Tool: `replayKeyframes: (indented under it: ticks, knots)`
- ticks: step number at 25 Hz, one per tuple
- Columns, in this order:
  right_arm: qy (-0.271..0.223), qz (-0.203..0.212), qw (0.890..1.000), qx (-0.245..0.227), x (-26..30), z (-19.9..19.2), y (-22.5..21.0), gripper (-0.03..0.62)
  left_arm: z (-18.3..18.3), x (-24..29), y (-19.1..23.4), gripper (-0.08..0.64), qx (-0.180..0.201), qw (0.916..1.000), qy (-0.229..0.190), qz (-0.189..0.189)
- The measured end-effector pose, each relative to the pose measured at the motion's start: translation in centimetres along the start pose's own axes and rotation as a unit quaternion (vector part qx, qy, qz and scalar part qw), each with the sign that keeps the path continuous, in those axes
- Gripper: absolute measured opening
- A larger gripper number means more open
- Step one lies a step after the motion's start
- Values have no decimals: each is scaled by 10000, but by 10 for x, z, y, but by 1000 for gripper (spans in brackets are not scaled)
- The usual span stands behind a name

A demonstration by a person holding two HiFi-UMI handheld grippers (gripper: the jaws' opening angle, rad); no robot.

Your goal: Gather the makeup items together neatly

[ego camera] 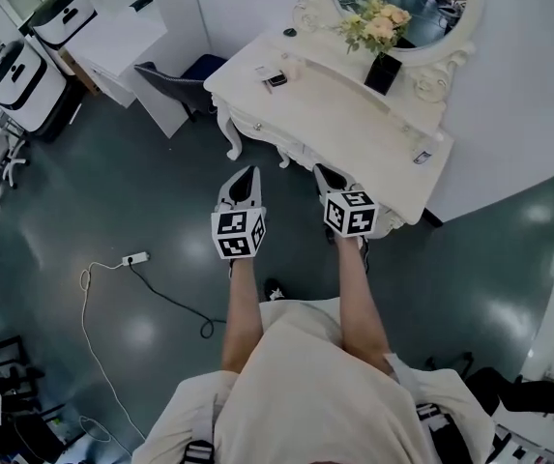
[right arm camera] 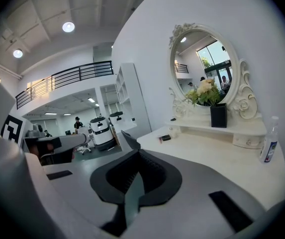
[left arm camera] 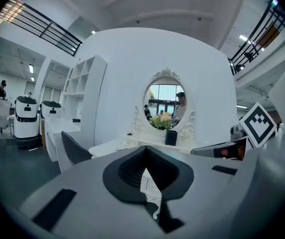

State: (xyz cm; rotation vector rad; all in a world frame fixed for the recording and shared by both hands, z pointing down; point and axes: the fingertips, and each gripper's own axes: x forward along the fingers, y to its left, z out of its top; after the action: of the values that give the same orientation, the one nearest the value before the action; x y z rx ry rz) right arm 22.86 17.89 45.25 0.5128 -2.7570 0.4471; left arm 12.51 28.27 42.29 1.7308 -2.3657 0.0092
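Note:
A white dressing table (ego camera: 354, 124) with an oval mirror stands ahead of me. Near its left end lie a small dark compact (ego camera: 276, 79) and a flat white item (ego camera: 263, 70). A small spray bottle (ego camera: 422, 157) lies near the right end. The right gripper view shows the compact (right arm camera: 165, 138) far off and the bottle (right arm camera: 270, 146) upright at the right. My left gripper (ego camera: 247, 174) hangs over the floor just short of the table, shut and holding nothing. My right gripper (ego camera: 324, 173), shut and empty too, is at the table's front edge.
A black vase of flowers (ego camera: 383, 71) stands under the mirror. A dark chair (ego camera: 175, 83) sits left of the table. White wheeled machines (ego camera: 25, 75) stand at the far left. A power strip (ego camera: 136, 258) with its cable lies on the floor.

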Motion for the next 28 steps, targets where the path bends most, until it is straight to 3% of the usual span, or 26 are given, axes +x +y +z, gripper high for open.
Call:
replayKeyframes:
  ticks: [7,14,28]
  knots:
    - [115,-45,9999,63,37,-6,21,38,-6,-2,52,14,-186,9998,74,85]
    - [197,-75,9998,33,63,-6,20,38,-12,14,74,14,-238,9996,121,103]
    - [45,-82,9999,122,169,50,-24,38,12,120,120,14,-81,9996,225,-152]
